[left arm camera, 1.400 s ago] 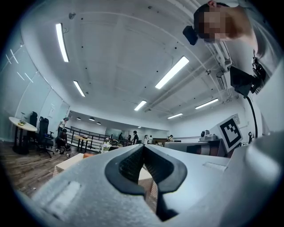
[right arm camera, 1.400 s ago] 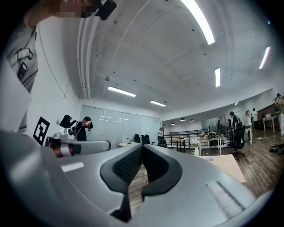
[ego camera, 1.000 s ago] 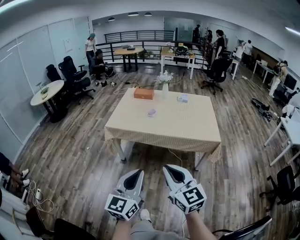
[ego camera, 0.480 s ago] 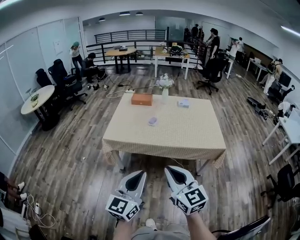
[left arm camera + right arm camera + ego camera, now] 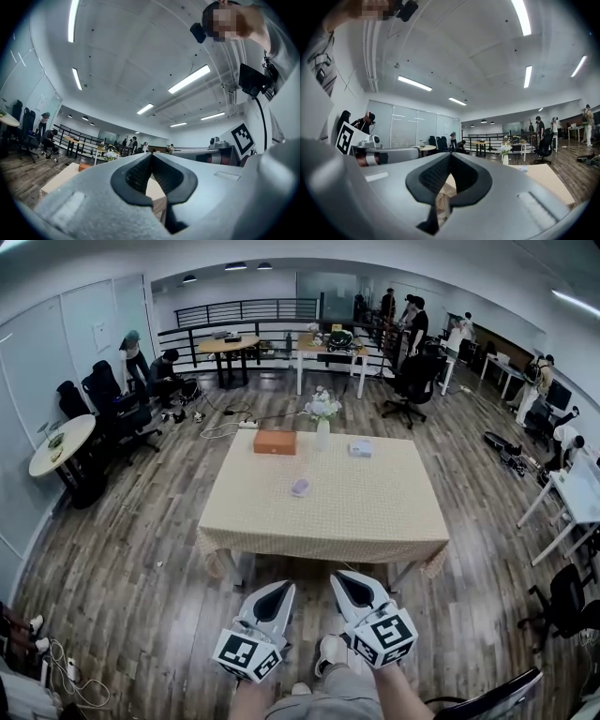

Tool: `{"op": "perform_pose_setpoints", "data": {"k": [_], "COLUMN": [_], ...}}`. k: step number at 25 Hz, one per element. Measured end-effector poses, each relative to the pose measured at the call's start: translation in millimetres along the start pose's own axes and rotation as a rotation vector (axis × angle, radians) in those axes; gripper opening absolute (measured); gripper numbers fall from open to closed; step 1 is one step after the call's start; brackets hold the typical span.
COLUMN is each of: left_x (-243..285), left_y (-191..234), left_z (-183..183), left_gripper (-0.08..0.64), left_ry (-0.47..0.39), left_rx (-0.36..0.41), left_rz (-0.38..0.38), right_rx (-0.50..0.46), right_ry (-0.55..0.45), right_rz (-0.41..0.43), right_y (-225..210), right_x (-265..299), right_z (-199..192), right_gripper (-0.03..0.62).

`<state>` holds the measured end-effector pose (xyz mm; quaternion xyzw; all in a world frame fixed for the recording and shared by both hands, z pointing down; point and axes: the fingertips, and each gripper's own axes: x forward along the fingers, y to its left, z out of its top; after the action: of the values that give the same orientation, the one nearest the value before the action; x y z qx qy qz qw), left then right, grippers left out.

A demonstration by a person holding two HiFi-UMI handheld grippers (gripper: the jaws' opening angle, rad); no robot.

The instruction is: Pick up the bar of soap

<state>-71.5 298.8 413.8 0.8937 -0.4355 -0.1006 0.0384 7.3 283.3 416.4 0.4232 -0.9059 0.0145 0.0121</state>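
- While the left claw [image 5: 278, 590] and the right claw [image 5: 342, 578] hover side by side short of the table [image 5: 375, 512], each has its jaws pressed together on nothing.
- Pale bar of soap [image 5: 300, 487] lies near the table's middle, well apart from both claws.
- Orange box [image 5: 275, 442] sits at the far edge.

I am holding my right gripper [image 5: 450, 155] with its jaws pressed together on nothing, pointing toward the cloth-covered table [image 5: 543, 180], where a vase of flowers [image 5: 504, 152] is standing on the far side.
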Motion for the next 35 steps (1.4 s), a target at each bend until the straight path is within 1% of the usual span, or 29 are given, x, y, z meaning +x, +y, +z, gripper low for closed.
{"op": "perform_pose_setpoints", "data": {"k": [5, 10, 17, 21, 25, 28, 32, 35], "left_x": [11, 35, 104, 151, 196, 225, 259, 280], "left_y": [27, 56, 104, 126, 155, 172, 187, 195], "left_z": [-4, -9, -9, -13, -13, -12, -14, -18], "left_gripper": [-0.012, -0.012, -0.012, -0.012, -0.012, -0.012, -0.012, -0.012], "left_ry": [0.004, 0.011, 0.008, 0.005, 0.011, 0.011, 0.015, 0.035], "left_rx": [-0.007, -0.008, -0.009, -0.005, -0.005, 0.008, 0.03, 0.054], "left_rz": [0.021, 0.04, 0.053, 0.04, 0.062, 0.074, 0.084, 0.092], "right_rx": [-0.001, 0.013, 0.021, 0.037, 0.032, 0.018, 0.009, 0.015], "right_ry": [-0.007, -0.012, -0.025, -0.03, -0.041, -0.044, -0.022, -0.024], "right_rz": [0.016, 0.039, 0.044, 0.043, 0.047, 0.054, 0.068, 0.069], "right_y": [-8, -28, -87, -125, -160, -182, -210, -229], "right_x": [29, 67, 129, 162, 192, 214, 239, 255], "right_z": [0, -1, 2, 1, 7, 12, 12, 14], "right_gripper": [0.002, 0.002, 0.002, 0.002, 0.002, 0.001, 0.0, 0.0]}}
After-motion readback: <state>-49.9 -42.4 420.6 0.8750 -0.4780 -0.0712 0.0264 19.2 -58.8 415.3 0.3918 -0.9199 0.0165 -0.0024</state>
